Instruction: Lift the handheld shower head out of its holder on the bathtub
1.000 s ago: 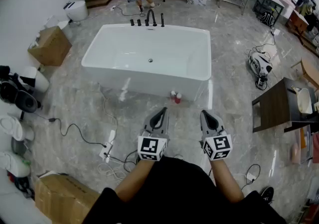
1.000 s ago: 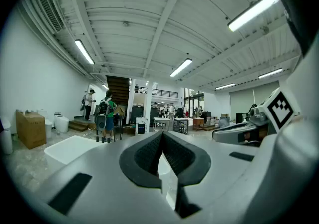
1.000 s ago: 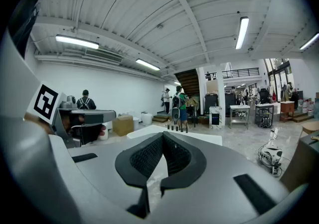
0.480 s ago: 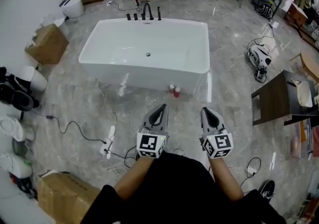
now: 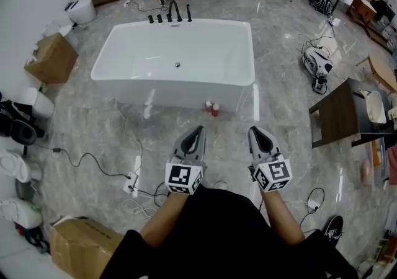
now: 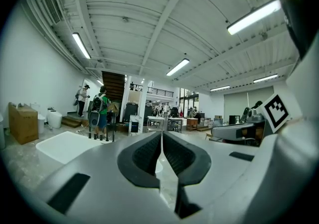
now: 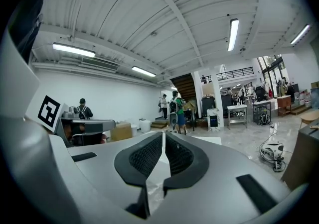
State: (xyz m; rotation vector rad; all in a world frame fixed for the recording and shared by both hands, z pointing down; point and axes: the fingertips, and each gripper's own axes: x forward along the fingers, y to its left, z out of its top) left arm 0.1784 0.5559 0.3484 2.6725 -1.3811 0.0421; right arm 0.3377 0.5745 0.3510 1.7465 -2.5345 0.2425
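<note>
The white bathtub (image 5: 177,61) stands on the marble floor ahead of me. A row of black fixtures (image 5: 169,15) rises from its far rim; the thin black handheld shower head (image 5: 188,12) stands upright in its holder at the right end of that row. My left gripper (image 5: 198,129) and right gripper (image 5: 255,130) are held side by side well short of the tub's near wall, both shut and empty. In the left gripper view the shut left gripper (image 6: 161,133) points level, with the bathtub (image 6: 62,146) and fixtures (image 6: 101,133) off to the left.
Two small red bottles (image 5: 212,109) sit on the floor at the tub's near wall. A power strip with cables (image 5: 133,183) lies left of me. A cardboard box (image 5: 53,57) stands left of the tub and a dark table (image 5: 340,121) to the right. People (image 6: 97,111) stand beyond the tub.
The head view has drifted, so the tub and its fixtures sit a little further left and higher in the picture. Both grippers stay shut and side by side.
</note>
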